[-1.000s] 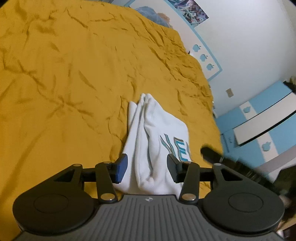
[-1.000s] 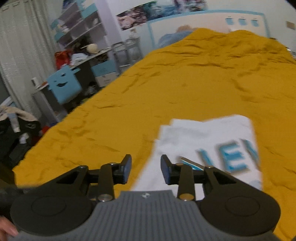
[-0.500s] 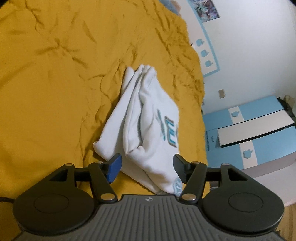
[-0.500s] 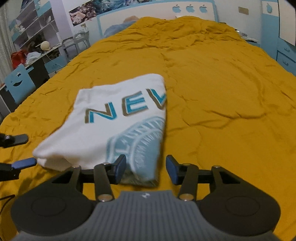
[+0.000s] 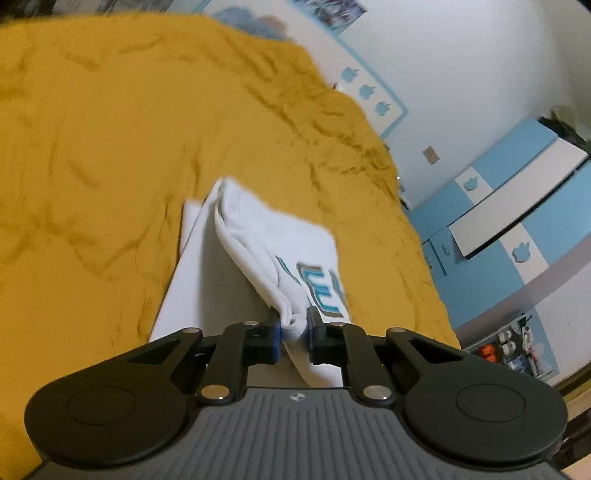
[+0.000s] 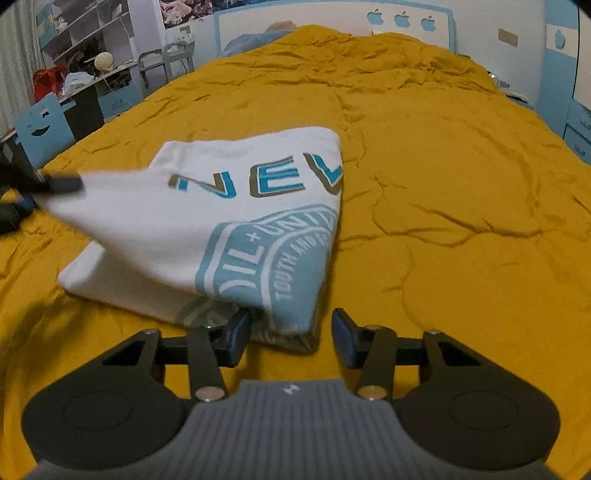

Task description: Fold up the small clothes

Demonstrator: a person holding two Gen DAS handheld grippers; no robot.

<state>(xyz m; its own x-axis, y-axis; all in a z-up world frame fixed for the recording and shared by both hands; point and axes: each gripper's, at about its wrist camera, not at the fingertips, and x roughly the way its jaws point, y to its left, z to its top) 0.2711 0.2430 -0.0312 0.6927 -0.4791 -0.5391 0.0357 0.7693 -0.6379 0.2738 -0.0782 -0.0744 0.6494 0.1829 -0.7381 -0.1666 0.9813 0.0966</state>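
Observation:
A folded white T-shirt with blue lettering and a round blue print lies on the yellow bedspread. My left gripper is shut on a corner of the shirt's upper layer and lifts it off the lower layer. In the right wrist view that gripper shows blurred at the shirt's left corner. My right gripper is open, its jaws on either side of the shirt's near corner, which rests on the bed.
The bedspread is wrinkled and fills most of both views. A desk with shelves and a blue chair stand left of the bed. Blue and white cabinets stand to its right. A headboard with apple shapes is at the far end.
My left gripper has closed on the shirt's corner and raised the upper layer. My right gripper has moved closer to the shirt's near corner and stays open.

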